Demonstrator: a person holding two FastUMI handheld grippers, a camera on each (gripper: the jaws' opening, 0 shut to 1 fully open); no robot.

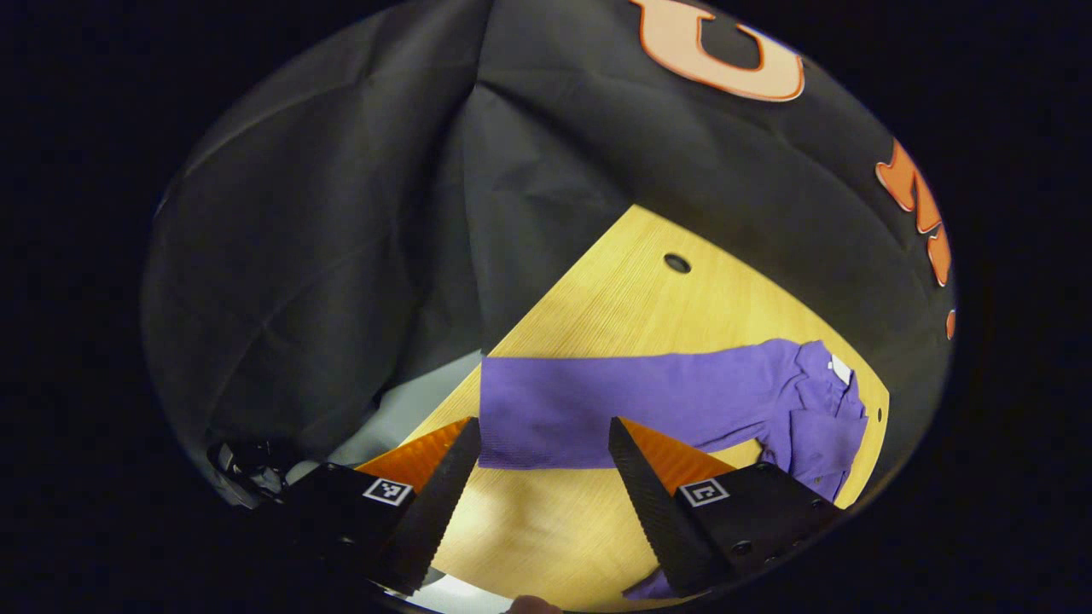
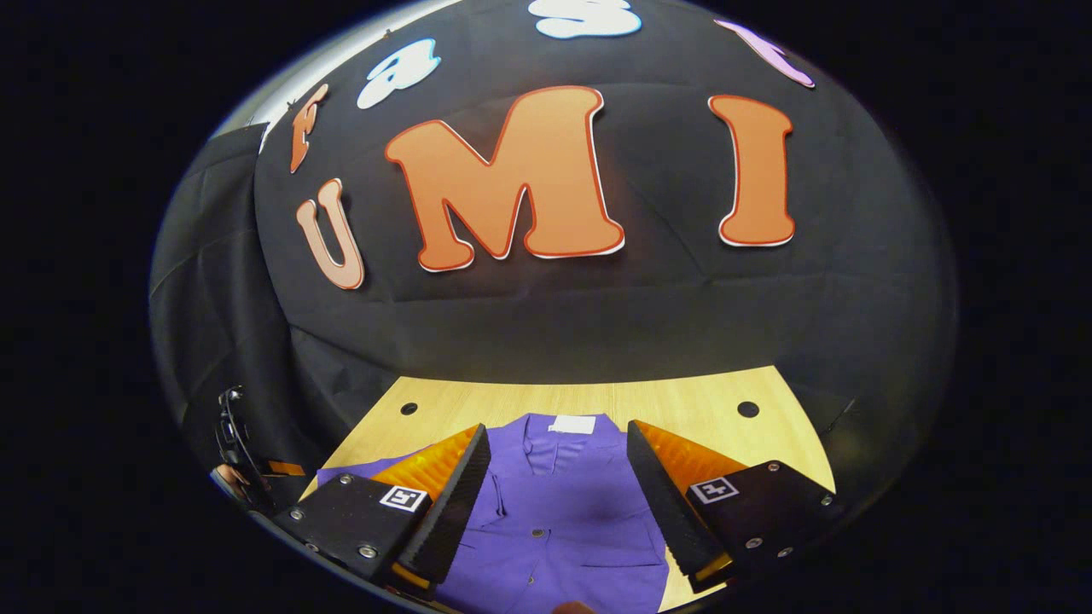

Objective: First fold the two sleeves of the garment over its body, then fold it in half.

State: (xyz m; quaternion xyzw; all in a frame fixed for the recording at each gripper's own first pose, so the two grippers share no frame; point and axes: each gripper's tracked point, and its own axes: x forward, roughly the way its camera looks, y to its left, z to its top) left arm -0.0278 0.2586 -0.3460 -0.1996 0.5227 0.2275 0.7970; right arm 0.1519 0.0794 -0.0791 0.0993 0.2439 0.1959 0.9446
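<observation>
Spread wide and holding nothing, the left claw hangs above the near part of the wooden surface, its fingers framing the cuff end of one sleeve. That sleeve lies flat and stretched straight out across the surface, away from the body of the purple garment, so it looks not yet folded. The right claw is spread just as wide and holds nothing either, hovering over the garment's chest with the button placket and the collar with its white label between its fingers. In the right gripper view the garment lies face up in the middle of the surface, collar toward the far edge, whose two corners each have a small round hole.

My guess is that the first sleeve fold is about to start. The risk is in the pinch: if the left claw comes down too shallow on the cuff, it may catch only a sliver of cloth and lose it mid-swing. Drag the sleeve rather than lift it and the whole garment could slide or twist toward the edge. A low carry could also leave the sleeve bunched across the chest.
</observation>
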